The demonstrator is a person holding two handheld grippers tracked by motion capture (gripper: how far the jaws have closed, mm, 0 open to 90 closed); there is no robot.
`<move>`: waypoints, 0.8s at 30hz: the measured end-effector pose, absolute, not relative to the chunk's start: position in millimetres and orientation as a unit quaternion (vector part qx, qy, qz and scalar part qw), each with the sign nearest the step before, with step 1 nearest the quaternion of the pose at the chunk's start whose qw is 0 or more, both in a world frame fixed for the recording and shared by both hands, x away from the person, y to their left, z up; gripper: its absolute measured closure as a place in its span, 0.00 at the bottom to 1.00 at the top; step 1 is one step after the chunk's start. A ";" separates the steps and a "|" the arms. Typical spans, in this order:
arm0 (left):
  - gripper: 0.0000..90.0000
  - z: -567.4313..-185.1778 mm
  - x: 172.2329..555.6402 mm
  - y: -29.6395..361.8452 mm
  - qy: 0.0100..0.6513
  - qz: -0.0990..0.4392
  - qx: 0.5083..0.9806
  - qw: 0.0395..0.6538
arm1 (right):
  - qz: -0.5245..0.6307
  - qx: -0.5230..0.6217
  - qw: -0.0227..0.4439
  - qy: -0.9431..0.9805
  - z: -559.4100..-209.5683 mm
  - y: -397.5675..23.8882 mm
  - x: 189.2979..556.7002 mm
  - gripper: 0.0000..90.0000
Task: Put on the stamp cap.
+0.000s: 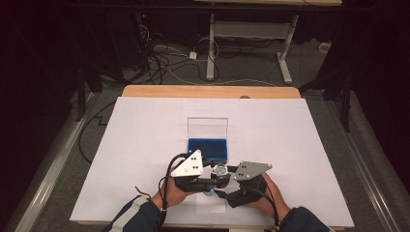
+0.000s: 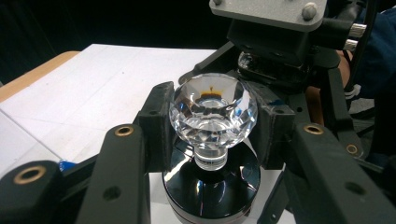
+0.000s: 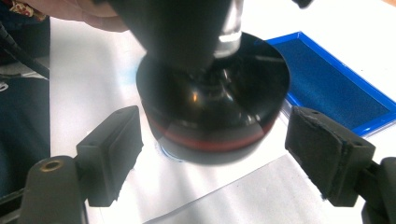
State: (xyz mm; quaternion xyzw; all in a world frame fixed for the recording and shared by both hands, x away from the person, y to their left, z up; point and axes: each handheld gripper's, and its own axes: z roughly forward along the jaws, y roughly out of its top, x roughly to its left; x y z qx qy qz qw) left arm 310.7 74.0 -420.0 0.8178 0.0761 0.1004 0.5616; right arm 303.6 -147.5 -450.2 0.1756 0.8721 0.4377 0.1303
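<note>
Left tool (image 1: 215, 175) clamped shut, right tool (image 1: 223, 186) spread wide, hands close together, forearms low.

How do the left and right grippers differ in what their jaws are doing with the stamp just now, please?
The left gripper is shut on the stamp's clear knob; the right gripper is open, its pads apart on either side of the stamp's black base without touching it. The left sits high on the stamp, the right low near the paper. Both are hand-held beside the blue ink pad.

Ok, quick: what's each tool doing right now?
Left tool: shut on the stamp's crystal knob.
Right tool: open, either side of the stamp base.
</note>
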 end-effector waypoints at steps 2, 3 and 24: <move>0.60 -418.7 311.5 76.3 0.078 0.104 0.818 0.561 | 0.436 0.177 0.132 0.873 -449.7 -148.8 304.0 0.19; 0.60 -418.0 311.9 77.6 0.079 0.104 0.817 0.562 | 0.435 0.178 0.134 0.873 -449.5 -149.3 303.8 0.19; 0.60 -404.4 314.0 106.3 0.096 0.140 0.812 0.559 | 0.440 0.178 0.194 0.859 -437.3 -180.8 299.6 0.18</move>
